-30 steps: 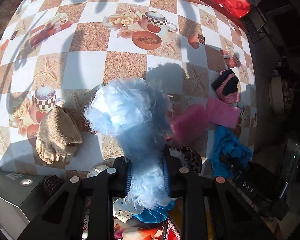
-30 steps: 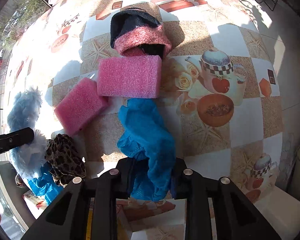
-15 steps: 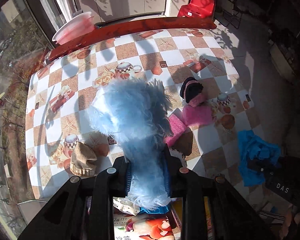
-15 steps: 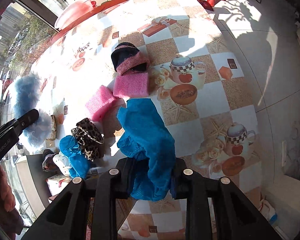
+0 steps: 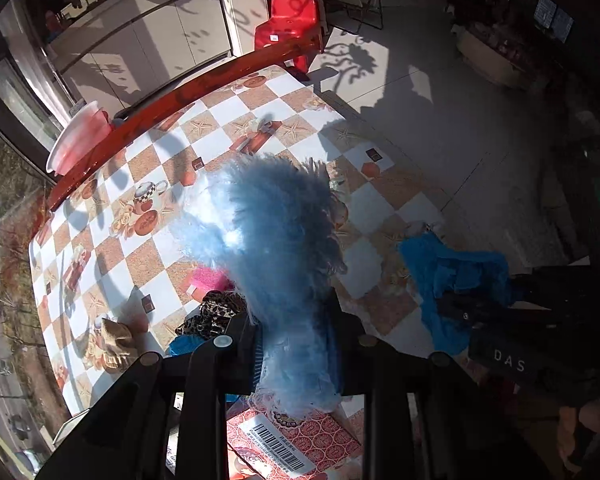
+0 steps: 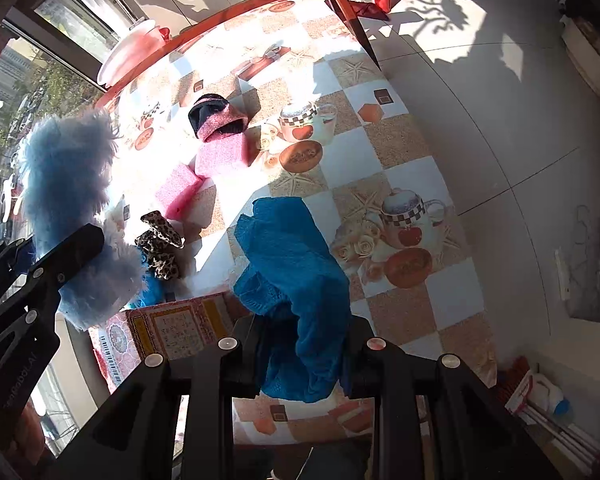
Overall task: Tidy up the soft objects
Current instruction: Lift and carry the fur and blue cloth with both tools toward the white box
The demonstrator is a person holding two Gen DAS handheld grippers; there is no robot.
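My left gripper (image 5: pixel 294 320) is shut on a fluffy light-blue cloth (image 5: pixel 276 232) and holds it high above the checkered table (image 5: pixel 236 128). The same fluffy cloth shows at the left of the right wrist view (image 6: pixel 68 184). My right gripper (image 6: pixel 300 344) is shut on a bright blue cloth (image 6: pixel 292 264), also lifted above the table; it shows in the left wrist view (image 5: pixel 452 272). On the table lie two pink sponges (image 6: pixel 224 156), a pink-and-black knit piece (image 6: pixel 216 120), a leopard-print scrunchie (image 6: pixel 160 240) and a tan glove (image 5: pixel 114 342).
A patterned pink box (image 6: pixel 168 328) sits at the table's near edge below both grippers. A small blue item (image 6: pixel 150 292) lies beside the scrunchie. A red chair (image 5: pixel 290 20) stands beyond the far end. Tiled floor lies to the right of the table.
Both grippers have risen well above the table with their cloths still held. The table and its objects now look smaller and farther away.
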